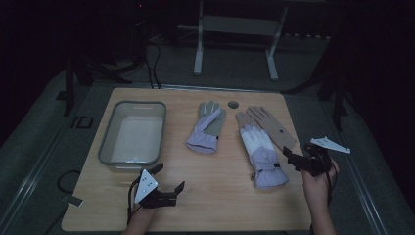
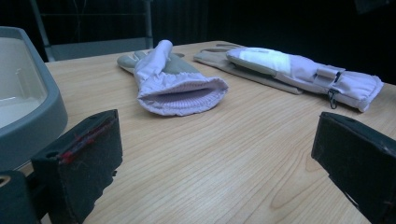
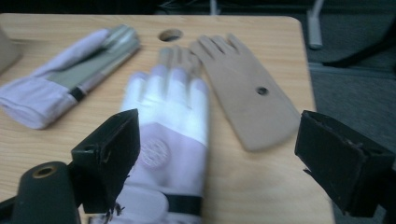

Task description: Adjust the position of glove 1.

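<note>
A lilac glove with a grey palm (image 1: 207, 128) lies mid-table, its cuff toward me (image 2: 173, 84). To its right a white and lilac glove (image 1: 261, 154) rests over a flat tan hand form, beside a second tan hand form (image 1: 271, 126) with a small hole (image 3: 243, 88). My left gripper (image 1: 170, 176) hovers open near the front edge, pointing at the lilac glove's cuff, apart from it. My right gripper (image 1: 299, 152) is open just right of the white glove's cuff (image 3: 168, 121), with nothing between its jaws.
A grey plastic tub (image 1: 105, 139) with a pale inside stands at the table's left, close to my left gripper (image 2: 28, 121). A round hole (image 1: 233, 104) is cut in the tabletop near the far edge. Table legs and cables stand on the dark floor beyond.
</note>
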`<state>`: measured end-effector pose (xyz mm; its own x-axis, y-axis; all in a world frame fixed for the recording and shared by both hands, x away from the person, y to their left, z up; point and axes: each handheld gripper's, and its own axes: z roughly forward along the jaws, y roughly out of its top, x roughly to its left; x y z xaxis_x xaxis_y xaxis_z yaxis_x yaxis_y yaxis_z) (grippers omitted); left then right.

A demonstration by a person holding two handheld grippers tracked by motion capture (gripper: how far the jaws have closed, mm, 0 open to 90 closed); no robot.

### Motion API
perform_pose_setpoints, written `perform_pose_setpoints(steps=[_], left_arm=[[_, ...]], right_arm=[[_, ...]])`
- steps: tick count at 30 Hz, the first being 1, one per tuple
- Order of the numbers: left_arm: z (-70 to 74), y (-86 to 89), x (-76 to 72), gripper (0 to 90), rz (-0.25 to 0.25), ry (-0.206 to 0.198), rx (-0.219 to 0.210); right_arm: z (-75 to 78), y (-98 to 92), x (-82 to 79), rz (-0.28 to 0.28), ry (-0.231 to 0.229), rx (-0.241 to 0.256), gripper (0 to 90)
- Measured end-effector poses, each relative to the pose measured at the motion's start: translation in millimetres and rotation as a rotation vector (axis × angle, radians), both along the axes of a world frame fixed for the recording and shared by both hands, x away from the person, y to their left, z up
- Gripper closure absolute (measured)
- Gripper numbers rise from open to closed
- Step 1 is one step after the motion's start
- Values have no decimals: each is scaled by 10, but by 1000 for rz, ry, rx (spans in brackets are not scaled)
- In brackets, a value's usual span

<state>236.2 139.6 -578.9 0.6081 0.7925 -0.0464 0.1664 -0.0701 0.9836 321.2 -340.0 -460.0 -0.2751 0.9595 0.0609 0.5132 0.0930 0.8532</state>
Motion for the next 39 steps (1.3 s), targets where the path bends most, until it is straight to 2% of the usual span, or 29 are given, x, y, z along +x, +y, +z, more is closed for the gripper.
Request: perform_pose_setpoints(steps=[2, 5, 8, 10, 14, 16, 20, 24, 26, 28, 32, 39], left_arm=[[0, 0, 1, 22, 1, 1, 1], [1, 0, 6, 22, 11, 10, -2], [0, 4, 10, 22, 7, 11, -9], [1, 4, 8, 22, 2, 9, -2], [1, -5, 6, 22, -1, 4, 3], [2, -5, 7, 22, 0, 6, 3], [2, -8, 8, 22, -2, 6, 3], [2, -11, 8, 22, -1, 7, 5], [3, -10, 9, 22, -3, 9, 4], [2, -10, 8, 22, -4, 8, 4], [2, -13, 8, 22, -7, 4, 10], [3, -13, 8, 22, -15, 3, 15]], right_arm=[[35, 64, 30, 8, -12, -6, 142], [79, 157, 94, 23, 3, -26, 141], [111, 243, 170, 54, 6, -8, 129], [125, 306, 218, 51, 7, -11, 124], [150, 419, 306, 99, -1, 3, 120], [168, 489, 347, 103, 0, -9, 120], [210, 637, 435, 146, 9, -9, 120], [247, 830, 541, 201, 24, -21, 154], [251, 935, 613, 231, 49, -6, 158], [253, 1043, 670, 242, 47, -16, 208], [241, 1274, 791, 266, 53, -51, 206], [192, 1613, 959, 302, 64, -52, 214]])
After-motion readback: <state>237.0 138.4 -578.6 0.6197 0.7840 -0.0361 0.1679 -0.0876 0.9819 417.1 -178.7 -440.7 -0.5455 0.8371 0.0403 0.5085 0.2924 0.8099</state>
